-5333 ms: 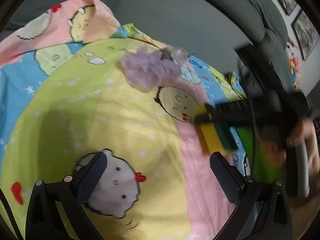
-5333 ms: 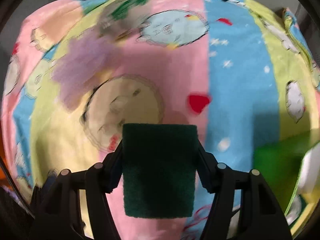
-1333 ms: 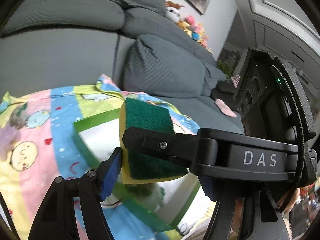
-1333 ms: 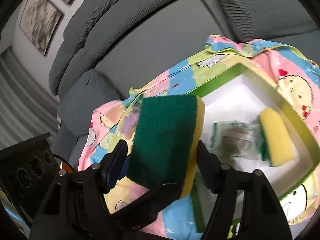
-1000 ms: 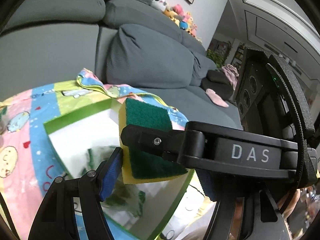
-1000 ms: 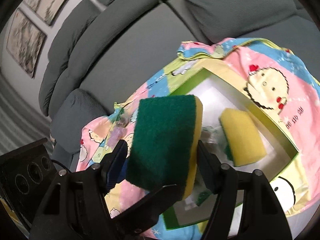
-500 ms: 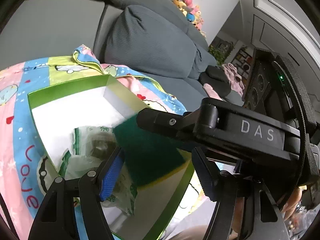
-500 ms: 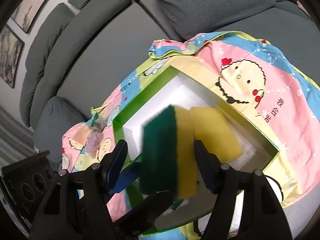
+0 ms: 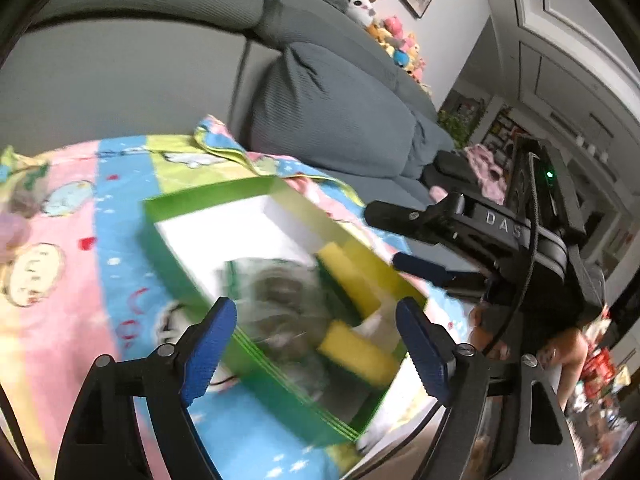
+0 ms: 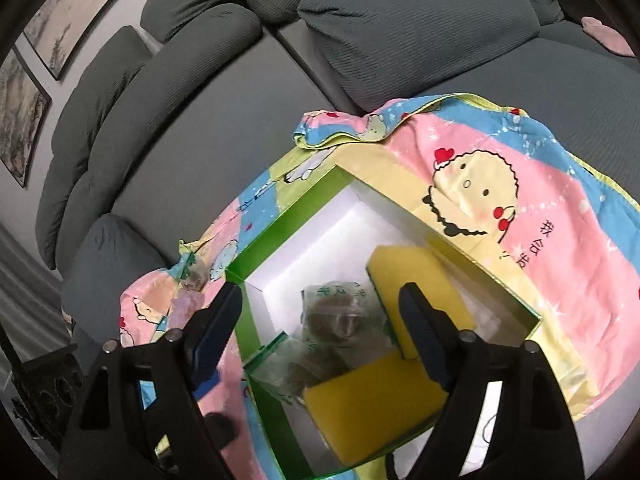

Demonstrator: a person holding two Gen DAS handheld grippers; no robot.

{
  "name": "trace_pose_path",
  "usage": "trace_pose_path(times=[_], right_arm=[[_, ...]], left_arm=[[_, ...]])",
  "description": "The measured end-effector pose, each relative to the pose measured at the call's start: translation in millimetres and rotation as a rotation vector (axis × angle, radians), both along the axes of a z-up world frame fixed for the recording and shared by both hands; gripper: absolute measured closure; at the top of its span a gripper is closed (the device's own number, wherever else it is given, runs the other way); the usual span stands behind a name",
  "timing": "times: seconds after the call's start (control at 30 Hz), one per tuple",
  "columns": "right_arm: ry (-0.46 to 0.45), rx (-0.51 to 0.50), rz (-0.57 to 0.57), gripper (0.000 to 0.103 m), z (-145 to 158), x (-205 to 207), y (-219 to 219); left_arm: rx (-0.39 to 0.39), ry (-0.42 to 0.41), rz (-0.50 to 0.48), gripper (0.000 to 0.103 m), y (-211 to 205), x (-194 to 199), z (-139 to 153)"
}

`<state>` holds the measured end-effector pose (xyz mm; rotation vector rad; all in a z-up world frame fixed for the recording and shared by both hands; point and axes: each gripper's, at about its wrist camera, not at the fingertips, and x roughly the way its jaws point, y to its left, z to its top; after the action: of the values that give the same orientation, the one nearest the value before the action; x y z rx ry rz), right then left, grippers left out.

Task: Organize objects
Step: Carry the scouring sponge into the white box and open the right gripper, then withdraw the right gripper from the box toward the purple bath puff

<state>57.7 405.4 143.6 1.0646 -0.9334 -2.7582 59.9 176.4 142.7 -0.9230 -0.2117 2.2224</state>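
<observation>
A green box [image 9: 208,196] [image 10: 288,216] with a white inside lies on the cartoon blanket. In it are two yellow sponges, one [image 9: 348,276] [image 10: 416,280] at the far side and one [image 9: 356,352] [image 10: 372,404] nearer, plus a bagged scrubber [image 9: 276,304] [image 10: 336,316]. My left gripper [image 9: 316,348] hovers over the box, jaws opening, with nothing pressed between the pads. My right gripper [image 10: 320,330] also hangs above the box, jaws opening and empty. In the left wrist view the right gripper [image 9: 384,234] reaches in from the right.
The blanket [image 9: 80,280] [image 10: 540,240] covers a grey sofa seat [image 10: 240,100], with cushions [image 9: 328,92] behind. A blurred purple puff [image 10: 188,300] lies on the blanket left of the box. A hand [image 9: 492,336] holds the right gripper.
The green-and-yellow sponge that both grippers held has dropped into the box. Both pairs of jaws have widened, and the left gripper has shifted sideways away from the right one.
</observation>
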Motion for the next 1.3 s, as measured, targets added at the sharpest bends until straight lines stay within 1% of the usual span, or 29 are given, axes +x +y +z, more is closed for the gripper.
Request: trace_pose_path(times=[0.07, 0.1, 0.13, 0.23, 0.3, 0.37, 0.5, 0.57, 0.63, 0.7, 0.77, 0.8, 0.83, 0.9, 1.0, 1.07, 1.13, 1.23, 1.3], right_arm=[[-0.015, 0.011, -0.003, 0.021, -1, -3, -3], [-0.024, 0.029, -0.021, 0.021, -1, -3, -5], [-0.029, 0.053, -0.047, 0.021, 0, -3, -7], [-0.012, 0.082, -0.081, 0.018, 5, -2, -10], [0.02, 0.065, -0.087, 0.014, 8, 0, -12], [0.054, 0.053, -0.087, 0.011, 12, 1, -16], [0.082, 0.096, -0.083, 0.009, 18, -1, -33], [0.092, 0.126, -0.076, 0.009, 20, -4, -45], [0.103, 0.154, -0.062, 0.009, 21, -7, -58], [0.125, 0.182, -0.044, 0.009, 22, -8, -75], [0.161, 0.169, -0.013, 0.007, 25, -8, -90], [0.192, 0.151, 0.015, 0.002, 27, -7, -100], [0.22, 0.14, 0.034, 0.001, 28, -7, -109], [0.272, 0.155, 0.061, 0.001, 33, -7, -133], [0.31, 0.192, 0.127, 0.001, 37, -9, -172], [0.311, 0.213, 0.191, 0.001, 35, -13, -201], [0.292, 0.225, 0.238, 0.001, 31, -19, -221], [0.236, 0.252, 0.29, 0.001, 13, -31, -247], [0.19, 0.293, 0.317, 0.001, -3, -40, -262]], left_arm=[[-0.06, 0.011, 0.023, 0.02, -14, 1, -1], [-0.112, 0.02, 0.047, 0.02, -25, 2, -1], [-0.144, 0.026, 0.064, 0.02, -32, 3, -2], [-0.229, 0.047, 0.135, 0.02, -61, 4, -3], [-0.251, 0.046, 0.183, 0.02, -84, 4, -4], [-0.262, 0.037, 0.196, 0.02, -102, 2, -6], [-0.319, 0.05, 0.249, 0.02, -141, -4, -12], [-0.304, 0.065, 0.276, 0.02, -157, -4, -15], [-0.219, 0.057, 0.317, 0.02, -184, -4, -23], [-0.16, 0.026, 0.354, 0.02, -204, -6, -34], [-0.167, 0.002, 0.394, 0.02, -215, -7, -40], [-0.183, -0.007, 0.407, 0.02, -220, -8, -42], [-0.184, -0.009, 0.416, 0.02, -225, -8, -42], [-0.157, -0.017, 0.456, 0.02, -236, -8, -41], [-0.106, -0.034, 0.493, 0.02, -251, -6, -38], [-0.111, -0.03, 0.517, 0.02, -259, -6, -37], [-0.117, -0.029, 0.555, 0.02, -268, -5, -36], [-0.088, -0.059, 0.59, 0.02, -282, -7, -36], [-0.072, -0.073, 0.611, 0.02, -288, -8, -37]])
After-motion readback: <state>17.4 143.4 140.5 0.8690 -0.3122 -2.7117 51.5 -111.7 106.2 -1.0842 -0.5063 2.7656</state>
